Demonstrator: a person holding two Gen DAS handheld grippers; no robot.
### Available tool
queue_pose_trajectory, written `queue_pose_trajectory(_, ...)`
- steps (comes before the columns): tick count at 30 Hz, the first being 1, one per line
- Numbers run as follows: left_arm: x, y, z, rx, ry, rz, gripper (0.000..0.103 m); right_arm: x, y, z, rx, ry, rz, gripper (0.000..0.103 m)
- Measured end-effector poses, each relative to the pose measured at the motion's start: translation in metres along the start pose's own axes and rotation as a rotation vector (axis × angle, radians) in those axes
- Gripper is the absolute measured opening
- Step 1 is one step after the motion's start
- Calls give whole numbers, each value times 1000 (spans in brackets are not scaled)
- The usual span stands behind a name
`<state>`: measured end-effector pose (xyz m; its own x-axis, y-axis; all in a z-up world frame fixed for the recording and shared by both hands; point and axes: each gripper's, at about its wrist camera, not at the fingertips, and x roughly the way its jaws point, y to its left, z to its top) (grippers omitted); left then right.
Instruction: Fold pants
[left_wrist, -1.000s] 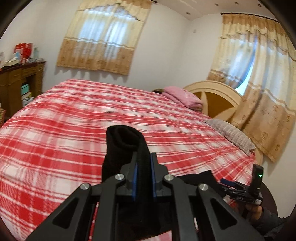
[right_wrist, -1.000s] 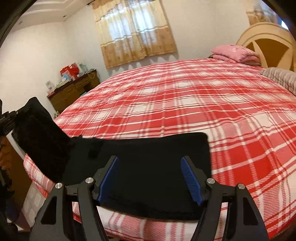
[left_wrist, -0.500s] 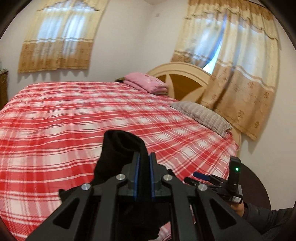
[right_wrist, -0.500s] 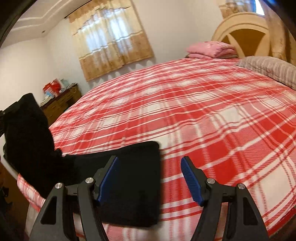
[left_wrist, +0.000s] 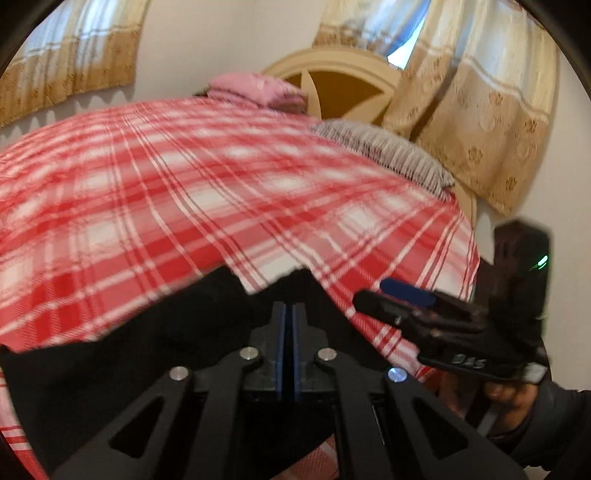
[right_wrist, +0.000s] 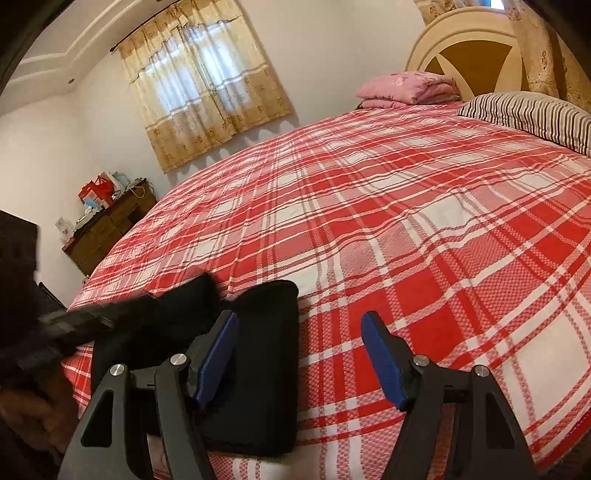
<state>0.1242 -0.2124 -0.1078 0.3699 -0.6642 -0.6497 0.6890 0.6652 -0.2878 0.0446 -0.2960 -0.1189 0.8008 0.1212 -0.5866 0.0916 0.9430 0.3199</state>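
Lowered left hand-held gripper pinches pants.

Plaid bed, striped pillow

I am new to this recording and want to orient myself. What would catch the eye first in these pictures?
First the red and white plaid bedspread, which fills most of both views. Next the black pants, a dark block near the bed's near edge, with the left gripper shut over the cloth and the right gripper open beside it. At the far end lie a pink folded blanket and a striped pillow.
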Motion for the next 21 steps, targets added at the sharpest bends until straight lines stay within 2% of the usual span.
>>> queue_pose_trajectory(2, 8, -6, -4, 20, 25, 8, 3, 0, -2, -1, 5, 1, 11, 71)
queue_pose_trajectory(5, -9, -19, -10, 85, -16, 12, 4, 0, -3, -1, 8, 1, 64, 70)
queue_pose_trajectory(7, -28, -19, -13, 109, -60, 41, 13, 2, 0, -1, 17, 14, 122, 71)
queue_pose_trajectory(8, -37, -16, -15, 112, -78, 54, 25, 3, 1, -2, 18, 25, 152, 71)
queue_pose_trajectory(9, -44, -12, -16, 108, -95, 76, 48, 4, 5, -2, 14, 35, 178, 70)
queue_pose_trajectory(11, -65, 1, -23, 84, -152, 160, 76, 6, 16, -3, -11, 51, 223, 70)
queue_pose_trajectory(14, -82, 20, -33, 37, -189, 234, 78, 9, 34, -4, -56, 71, 241, 70)
queue_pose_trajectory(17, -91, 44, -45, -36, -199, 297, 83, 23, 52, -6, -74, 135, 255, 70)
queue_pose_trajectory(21, -90, 73, -59, -134, -194, 334, 88, 48, 61, -19, -80, 242, 202, 70)
